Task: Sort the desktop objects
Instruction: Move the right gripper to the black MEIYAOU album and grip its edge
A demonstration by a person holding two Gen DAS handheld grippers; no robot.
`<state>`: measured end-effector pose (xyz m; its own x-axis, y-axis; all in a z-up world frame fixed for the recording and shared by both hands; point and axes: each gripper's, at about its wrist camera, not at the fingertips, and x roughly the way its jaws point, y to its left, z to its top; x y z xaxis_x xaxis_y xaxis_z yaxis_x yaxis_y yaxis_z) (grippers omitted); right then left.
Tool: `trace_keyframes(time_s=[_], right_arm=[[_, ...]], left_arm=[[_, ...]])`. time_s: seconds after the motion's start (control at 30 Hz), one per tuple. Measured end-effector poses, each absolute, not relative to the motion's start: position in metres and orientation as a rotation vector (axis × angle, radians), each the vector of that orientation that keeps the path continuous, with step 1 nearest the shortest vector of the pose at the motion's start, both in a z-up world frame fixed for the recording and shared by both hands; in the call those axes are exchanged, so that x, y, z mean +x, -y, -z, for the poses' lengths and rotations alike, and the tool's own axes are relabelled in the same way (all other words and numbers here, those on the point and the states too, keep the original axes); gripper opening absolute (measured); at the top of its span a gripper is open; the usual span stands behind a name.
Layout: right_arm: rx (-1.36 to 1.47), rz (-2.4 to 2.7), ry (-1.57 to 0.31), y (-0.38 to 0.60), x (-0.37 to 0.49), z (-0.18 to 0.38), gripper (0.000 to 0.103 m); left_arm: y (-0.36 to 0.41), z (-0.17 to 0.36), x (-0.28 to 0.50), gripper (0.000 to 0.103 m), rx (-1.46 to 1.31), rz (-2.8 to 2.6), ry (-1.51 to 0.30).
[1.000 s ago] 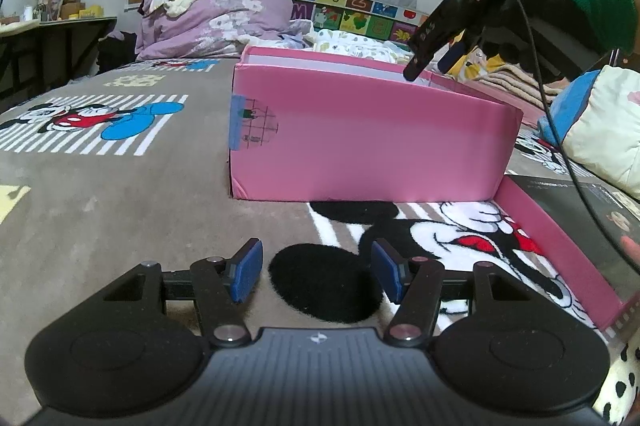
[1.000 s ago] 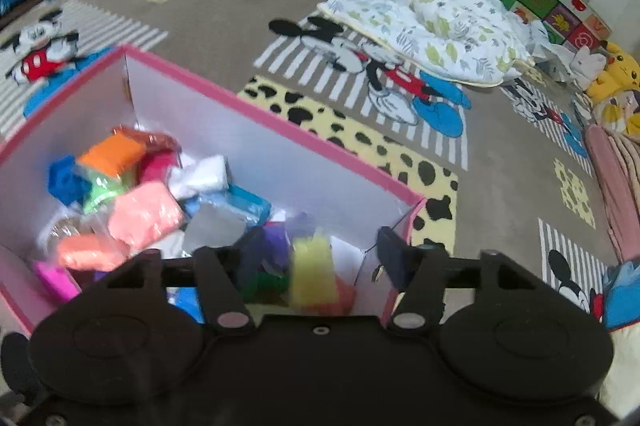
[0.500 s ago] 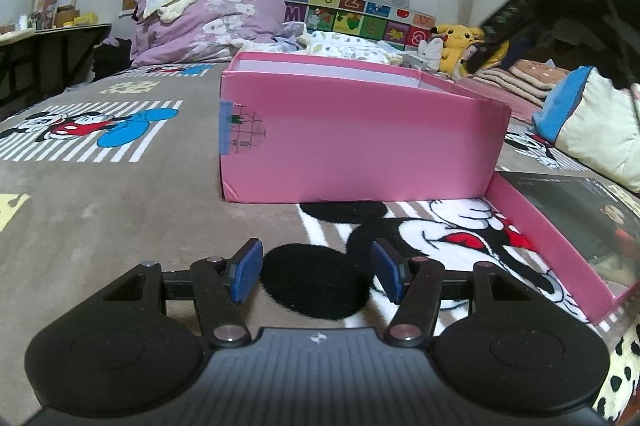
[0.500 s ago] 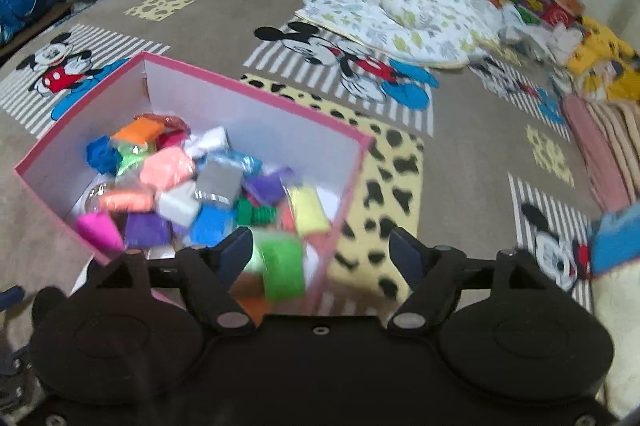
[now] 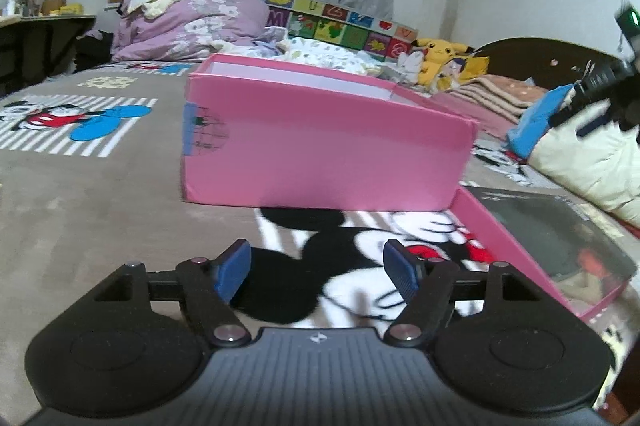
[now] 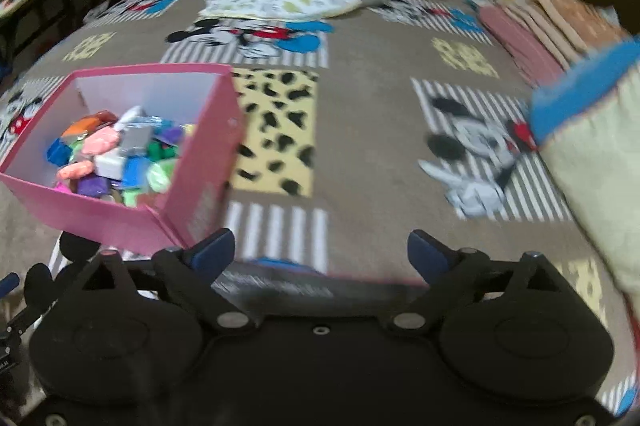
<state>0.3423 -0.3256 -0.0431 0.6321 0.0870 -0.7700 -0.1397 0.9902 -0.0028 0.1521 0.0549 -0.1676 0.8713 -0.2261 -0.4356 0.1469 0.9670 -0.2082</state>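
A pink box stands on the cartoon-print blanket; in the right wrist view the box is at the left and holds several coloured clay packets. My left gripper is open and empty, low over the blanket in front of the box. My right gripper is open and empty, raised to the right of the box. The right gripper also shows blurred at the far right of the left wrist view. The pink box lid lies flat to the right of the box.
A cream pillow with blue trim lies at the right. Folded blankets, a yellow plush toy and a heap of bedding sit at the back. A dark desk stands at the far left.
My right gripper has pulled back up and to the right, away from above the box, and opened wider. A green packet it carried now lies in the box. The left gripper barely moved.
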Motion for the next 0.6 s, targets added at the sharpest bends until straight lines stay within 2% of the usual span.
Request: trace_keyframes(time_s=[0.17, 0.37, 0.6], right_arm=[[0.097, -0.087, -0.911, 0.393, 0.317, 0.060, 0.100], [0.225, -0.042, -0.936, 0.456, 0.292, 0.082, 0.100], [0.229, -0.044, -0.910, 0.488, 0.282, 0.099, 0.100]], left_arm=[[-0.044, 0.167, 0.154, 0.075, -0.231, 0.264, -0.482], [-0.019, 0.168, 0.159, 0.075, -0.333, 0.346, -0.499], [0.022, 0.170, 0.161, 0.075, -0.334, 0.435, -0.518]])
